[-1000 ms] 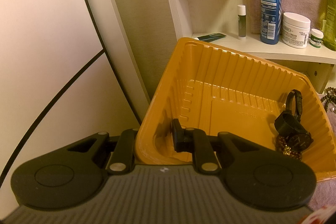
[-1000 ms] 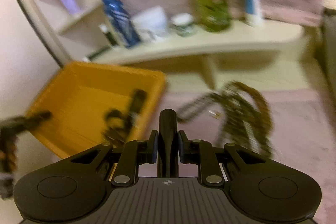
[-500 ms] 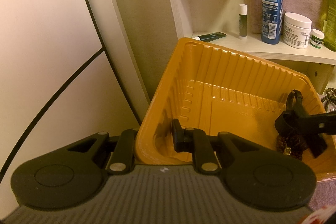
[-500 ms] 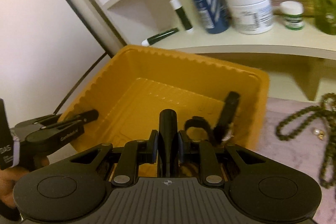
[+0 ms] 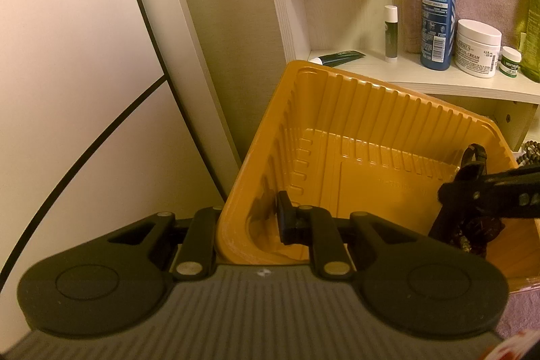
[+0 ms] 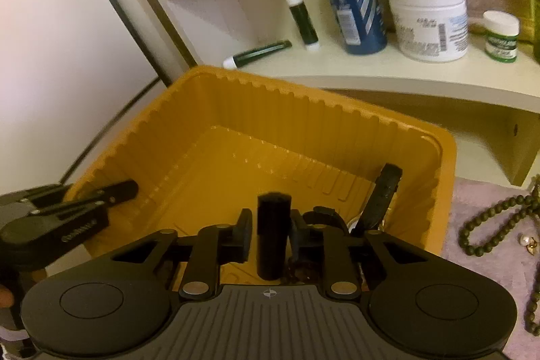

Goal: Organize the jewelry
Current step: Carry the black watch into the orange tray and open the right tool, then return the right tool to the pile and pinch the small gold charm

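An orange ribbed tray (image 5: 337,110) (image 6: 303,110) stands tilted by the shelf. My left gripper (image 5: 249,225) (image 6: 101,201) is shut on the tray's near-left wall, one finger inside and one outside. A black watch (image 5: 472,157) (image 6: 384,194) lies in the tray's right corner on some dark jewelry. My right gripper (image 6: 270,231) (image 5: 449,191) hangs over that corner. Its jaws are opening, and a black band-like piece (image 6: 273,225) stands between them with a gap on its left side. Green beads (image 6: 489,218) lie on the pink cloth.
The white shelf (image 5: 438,83) behind the tray bears a blue spray bottle (image 5: 437,5), a white cream jar (image 5: 477,48), a small green jar (image 5: 511,61), a lip balm (image 5: 390,32) and a dark tube (image 5: 341,58). A pale wall panel (image 5: 84,56) borders the left.
My right gripper swung left from above the cloth and beads to above the tray, and its fingers have parted around the black piece. The left gripper and the tray stayed put.
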